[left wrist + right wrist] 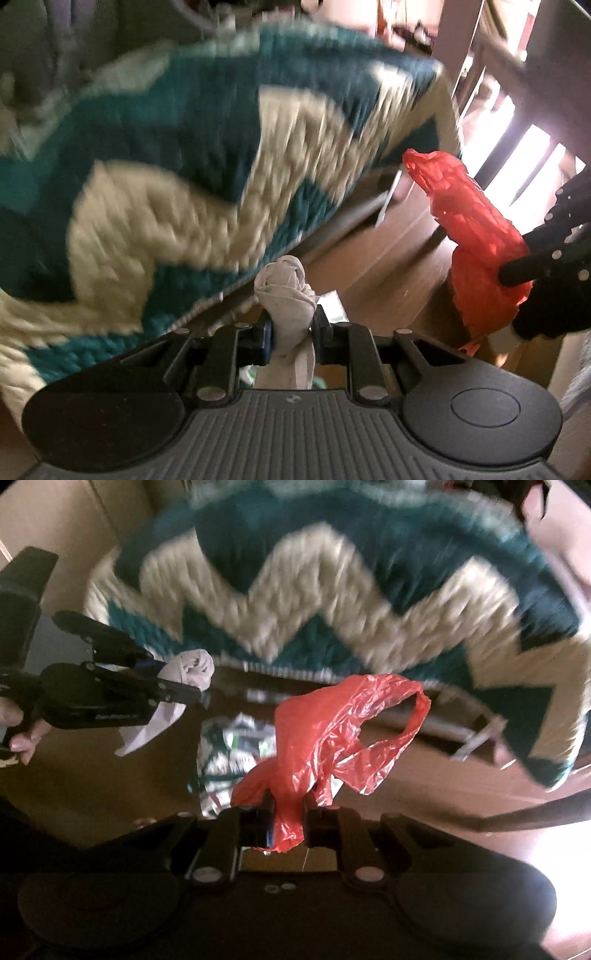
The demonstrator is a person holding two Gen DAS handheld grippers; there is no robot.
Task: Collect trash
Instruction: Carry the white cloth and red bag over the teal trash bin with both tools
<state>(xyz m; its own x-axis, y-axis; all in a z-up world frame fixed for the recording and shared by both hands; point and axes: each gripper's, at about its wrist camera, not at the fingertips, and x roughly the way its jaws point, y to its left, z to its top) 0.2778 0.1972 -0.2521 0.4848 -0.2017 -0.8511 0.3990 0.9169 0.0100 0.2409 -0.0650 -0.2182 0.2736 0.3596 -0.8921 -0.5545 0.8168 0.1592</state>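
Note:
My left gripper [291, 328] is shut on a crumpled white tissue wad [286, 284], which sticks up between its fingers; the same gripper [177, 686] and white tissue wad [195, 668] show at the left of the right wrist view. My right gripper [288, 812] is shut on a red plastic bag [332, 731] whose handle loop hangs out to the right. That red plastic bag [469, 229] also appears at the right of the left wrist view, pinched by the right gripper's black fingers [535, 266]. Both grippers are held above a brown wooden floor [388, 266].
A teal and cream zigzag knitted blanket [184, 166] fills the upper part of both views, draped over furniture [332, 602]. Below the right gripper lies a heap of white and green printed litter [236, 749] on a dark surface. Bright window light [517, 155] falls at the right.

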